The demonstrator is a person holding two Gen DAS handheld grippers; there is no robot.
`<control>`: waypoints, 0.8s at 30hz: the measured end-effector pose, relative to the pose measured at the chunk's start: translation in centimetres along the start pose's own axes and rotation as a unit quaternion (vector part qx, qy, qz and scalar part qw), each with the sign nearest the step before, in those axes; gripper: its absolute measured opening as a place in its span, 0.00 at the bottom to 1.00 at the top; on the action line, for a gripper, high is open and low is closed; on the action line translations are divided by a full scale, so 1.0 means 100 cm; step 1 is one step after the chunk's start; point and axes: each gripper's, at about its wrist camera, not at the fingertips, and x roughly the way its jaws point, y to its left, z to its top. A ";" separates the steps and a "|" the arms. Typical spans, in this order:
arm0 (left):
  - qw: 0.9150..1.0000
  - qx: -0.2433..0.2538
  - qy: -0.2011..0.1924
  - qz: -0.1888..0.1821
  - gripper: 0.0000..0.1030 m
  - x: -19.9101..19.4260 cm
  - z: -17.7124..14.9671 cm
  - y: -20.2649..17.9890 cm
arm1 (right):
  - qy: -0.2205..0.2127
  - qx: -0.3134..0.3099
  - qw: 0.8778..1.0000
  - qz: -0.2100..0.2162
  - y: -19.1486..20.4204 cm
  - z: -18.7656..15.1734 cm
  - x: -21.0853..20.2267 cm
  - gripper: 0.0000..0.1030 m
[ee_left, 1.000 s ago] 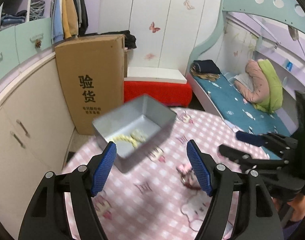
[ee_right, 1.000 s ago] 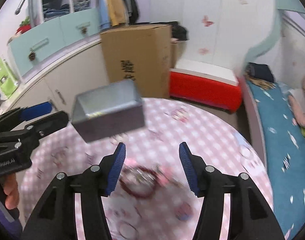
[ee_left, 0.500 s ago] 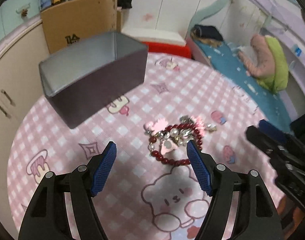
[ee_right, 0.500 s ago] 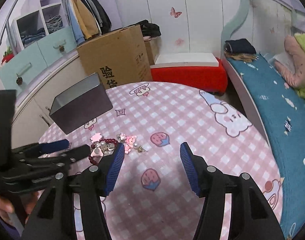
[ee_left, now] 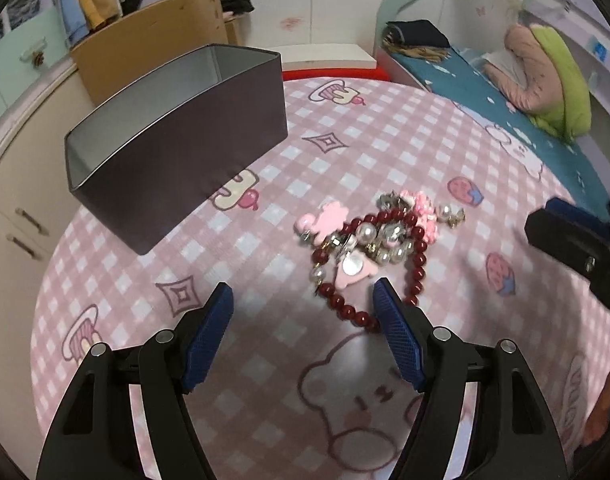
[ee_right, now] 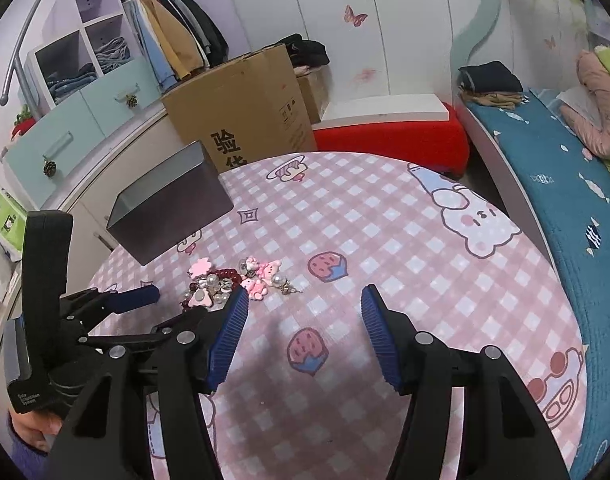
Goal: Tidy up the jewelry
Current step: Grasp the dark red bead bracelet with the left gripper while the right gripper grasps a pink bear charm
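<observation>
Jewelry [ee_left: 375, 236] lies tangled on the table [ee_left: 265, 264], near the tin [ee_left: 177, 148]: light, loose, slippery, we judge. We'd pinch the red bead strand. Left gripper [ee_left: 303, 312] hangs open just short of it; right gripper [ee_right: 305, 312], just widened, holds nothing.

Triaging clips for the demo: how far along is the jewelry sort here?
Nothing sorted yet. The jewelry pile, with its red bead bracelet and pink charms, lies loose on the checked tablecloth beside the grey tin box. Left gripper is open just short of the pile; right gripper has just been opening, empty. All picking remains.
</observation>
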 end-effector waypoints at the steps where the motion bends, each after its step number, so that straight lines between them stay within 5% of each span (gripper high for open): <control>1: 1.000 0.001 0.002 -0.003 0.68 -0.002 -0.003 0.004 | 0.000 -0.002 1.000 -0.001 0.001 0.000 0.000 0.62; 6: 1.000 -0.004 0.007 0.003 0.68 -0.010 -0.017 0.031 | 0.003 -0.012 1.000 0.003 0.007 -0.002 0.000 0.62; 11: 1.000 -0.012 0.010 0.007 0.40 -0.019 -0.025 0.059 | 0.012 -0.021 1.000 0.003 0.015 -0.004 0.006 0.62; 15: 1.000 0.005 0.008 0.004 0.34 -0.021 -0.025 0.058 | 0.021 -0.032 0.999 0.002 0.023 -0.006 0.010 0.62; 20: 1.000 0.013 -0.005 0.001 0.08 -0.019 -0.022 0.055 | 0.032 -0.040 0.999 -0.002 0.030 -0.009 0.013 0.62; 24: 0.998 -0.024 -0.017 -0.052 0.08 -0.021 -0.021 0.069 | 0.038 -0.049 0.998 -0.004 0.038 -0.013 0.015 0.62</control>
